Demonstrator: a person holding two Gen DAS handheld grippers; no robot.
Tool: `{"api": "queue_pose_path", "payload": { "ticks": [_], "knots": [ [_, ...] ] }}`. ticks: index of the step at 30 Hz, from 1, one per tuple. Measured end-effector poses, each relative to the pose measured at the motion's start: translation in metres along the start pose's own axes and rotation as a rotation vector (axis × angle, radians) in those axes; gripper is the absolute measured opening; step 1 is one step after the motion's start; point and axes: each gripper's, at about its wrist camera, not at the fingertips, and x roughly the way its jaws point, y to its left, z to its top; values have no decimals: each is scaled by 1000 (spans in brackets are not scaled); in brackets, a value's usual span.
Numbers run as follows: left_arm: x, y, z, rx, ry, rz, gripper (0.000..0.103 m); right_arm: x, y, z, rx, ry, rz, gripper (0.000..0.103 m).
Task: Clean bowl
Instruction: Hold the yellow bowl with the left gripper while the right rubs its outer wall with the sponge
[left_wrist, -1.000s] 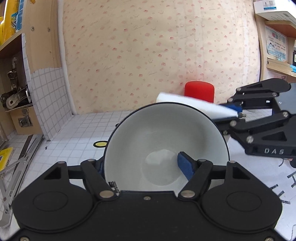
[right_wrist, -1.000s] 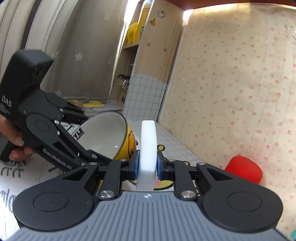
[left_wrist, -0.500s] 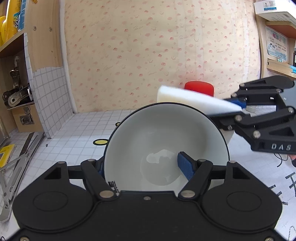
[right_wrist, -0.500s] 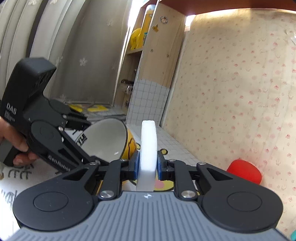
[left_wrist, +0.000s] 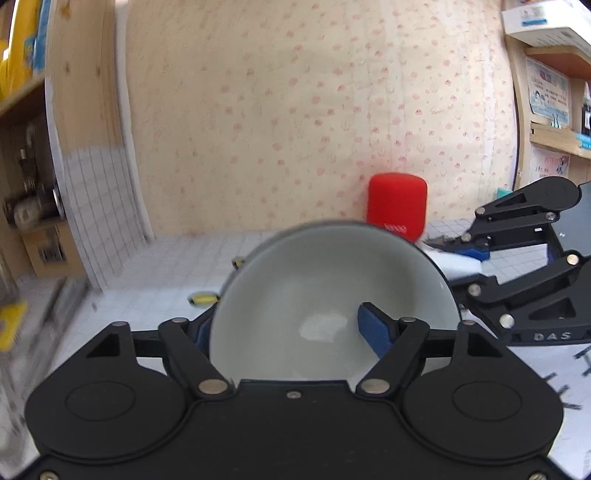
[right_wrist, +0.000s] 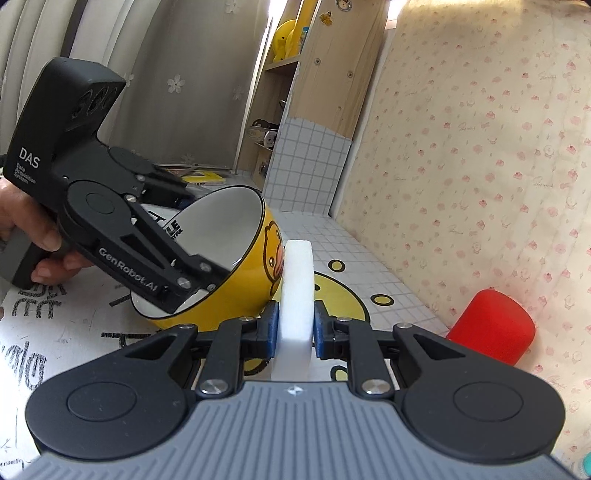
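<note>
A yellow duck bowl (right_wrist: 236, 273) with a white inside (left_wrist: 325, 306) is held tilted on its side, rim pinched by my left gripper (left_wrist: 295, 332), which is shut on it; the left gripper also shows in the right wrist view (right_wrist: 184, 280). My right gripper (right_wrist: 295, 328) is shut on a white sponge (right_wrist: 297, 291), held upright. The sponge's far end touches the bowl's outer wall by the duck print. In the left wrist view the sponge (left_wrist: 450, 262) and right gripper (left_wrist: 517, 266) sit to the right of the bowl, behind its rim.
A red cylinder (left_wrist: 398, 206) stands by the papered back wall; it also shows in the right wrist view (right_wrist: 491, 325). A wooden shelf unit (right_wrist: 314, 122) with tools stands at the left. The tabletop (right_wrist: 354, 254) has a tiled cover with a yellow duck print.
The sponge has dropped from above the bowl's far rim to its right outer side. The bowl has tilted and the left wrist view has shifted, with motion blur.
</note>
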Motion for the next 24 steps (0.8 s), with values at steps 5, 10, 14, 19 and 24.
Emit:
{"api": "queue_pose_path", "payload": {
  "ticks": [5,10,14,19,24],
  "knots": [
    [5,5,1,-29,12,-20,82,1,-1,0,-1,6,-1,22],
    [7,3,-1,-57,46,-49,79,1,-1,0,2,6,-16,22],
    [5,0,-4,-98,67,-11,77,-11,-8,4,55,-87,-18,22],
    [1,1,-9,-169,110,33,77,-15,-7,7,49,-114,5,22],
    [0,3,-10,-186,114,32,77,-2,-1,2,8,-25,12,22]
  ]
}}
